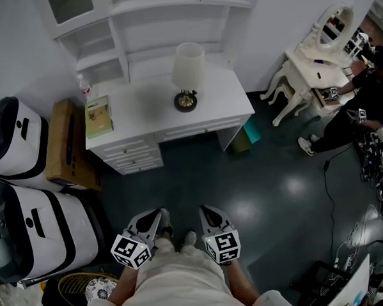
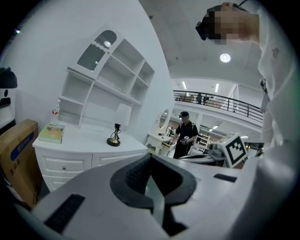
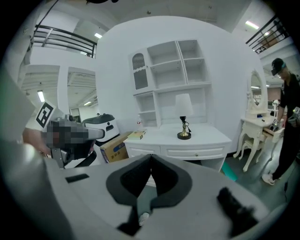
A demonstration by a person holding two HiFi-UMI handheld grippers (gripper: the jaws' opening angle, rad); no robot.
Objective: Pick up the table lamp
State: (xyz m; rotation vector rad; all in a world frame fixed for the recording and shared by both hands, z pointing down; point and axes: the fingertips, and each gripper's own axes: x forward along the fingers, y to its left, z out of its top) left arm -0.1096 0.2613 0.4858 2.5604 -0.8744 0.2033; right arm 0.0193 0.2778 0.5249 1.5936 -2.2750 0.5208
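Plainly neither held anything: the left gripper (image 1: 161,215) and the right gripper (image 1: 205,212) were kept side by side close to the person's body, pointing forward and slightly downward toward the white desk (image 1: 145,116), each with its jaws pressed together. The table lamp (image 1: 187,76) stood upright on the desk's right half, well apart from both, across the dark floor (image 1: 244,178).

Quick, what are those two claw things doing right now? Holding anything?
Left gripper: closed, holding nothing.
Right gripper: closed, holding nothing.
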